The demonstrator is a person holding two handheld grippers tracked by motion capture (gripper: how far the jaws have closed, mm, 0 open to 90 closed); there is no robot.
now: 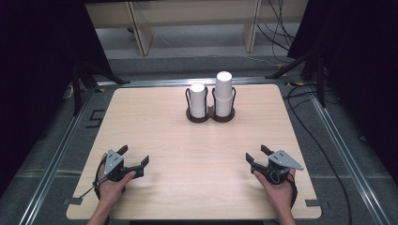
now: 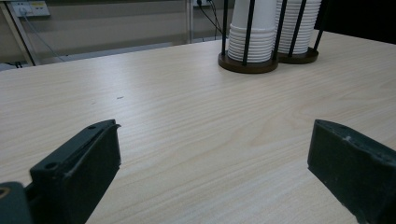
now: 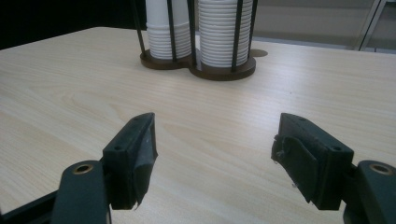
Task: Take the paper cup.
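Even overhead light, dark surrounds, soft sheen on the table (image 1: 197, 154), perhaps slight blur.

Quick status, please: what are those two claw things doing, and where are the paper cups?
Left gripper and right gripper: jaws open, empty, low over table. Two cup stacks in dark holder, far side, untouched. Nothing between.

Desk (image 1: 155, 136): I see pale wood grain.
Cup stacks (image 1: 224, 93): plain white, ribbed at the rims.
Holder (image 1: 210, 117): dark brown base, black rods.
Left gripper (image 1: 136, 158), right gripper (image 1: 256, 159): black fingers (image 2: 79, 172), grey top plates.
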